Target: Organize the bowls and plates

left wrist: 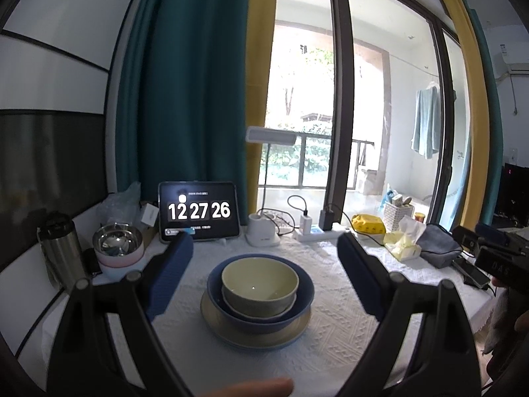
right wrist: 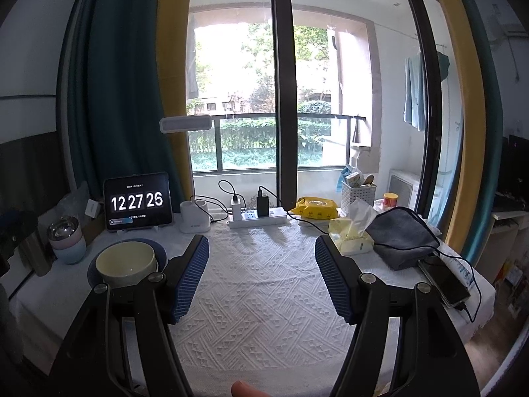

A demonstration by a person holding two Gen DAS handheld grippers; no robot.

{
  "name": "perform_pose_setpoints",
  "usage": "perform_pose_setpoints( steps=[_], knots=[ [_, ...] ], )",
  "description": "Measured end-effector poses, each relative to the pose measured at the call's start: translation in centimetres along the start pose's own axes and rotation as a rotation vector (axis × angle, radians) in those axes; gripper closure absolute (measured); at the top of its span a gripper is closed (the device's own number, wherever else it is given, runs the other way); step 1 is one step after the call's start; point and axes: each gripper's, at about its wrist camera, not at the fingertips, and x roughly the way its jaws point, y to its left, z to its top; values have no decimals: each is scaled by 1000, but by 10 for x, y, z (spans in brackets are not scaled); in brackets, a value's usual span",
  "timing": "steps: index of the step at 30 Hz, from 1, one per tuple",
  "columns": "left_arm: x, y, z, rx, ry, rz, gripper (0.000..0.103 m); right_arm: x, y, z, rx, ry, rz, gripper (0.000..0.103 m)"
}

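Note:
A cream bowl (left wrist: 259, 284) sits inside a blue bowl (left wrist: 305, 289), which rests on a cream plate (left wrist: 297, 329) on the white tablecloth. My left gripper (left wrist: 264, 264) is open, hovering above and around the stack without touching it. The same stack shows at the left of the right wrist view, with the cream bowl (right wrist: 125, 263) in the blue bowl (right wrist: 158, 248). My right gripper (right wrist: 261, 271) is open and empty over bare cloth to the right of the stack.
Stacked small bowls with a steel one on top (left wrist: 117, 248) and a steel flask (left wrist: 61, 251) stand at the left. A tablet clock (left wrist: 198, 211), lamp base (left wrist: 263, 231), power strip (right wrist: 256, 220), tissue box (right wrist: 352, 235), grey cloth (right wrist: 401, 236) and phone (right wrist: 444, 283) line the back and right.

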Motion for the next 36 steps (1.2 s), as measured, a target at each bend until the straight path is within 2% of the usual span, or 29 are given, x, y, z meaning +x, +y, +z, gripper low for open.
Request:
perform_pose_setpoints(
  steps=[36],
  knots=[
    [1,-1,-3,-2,5,0,13,2,-2,0,11,3,-4,33]
  ],
)
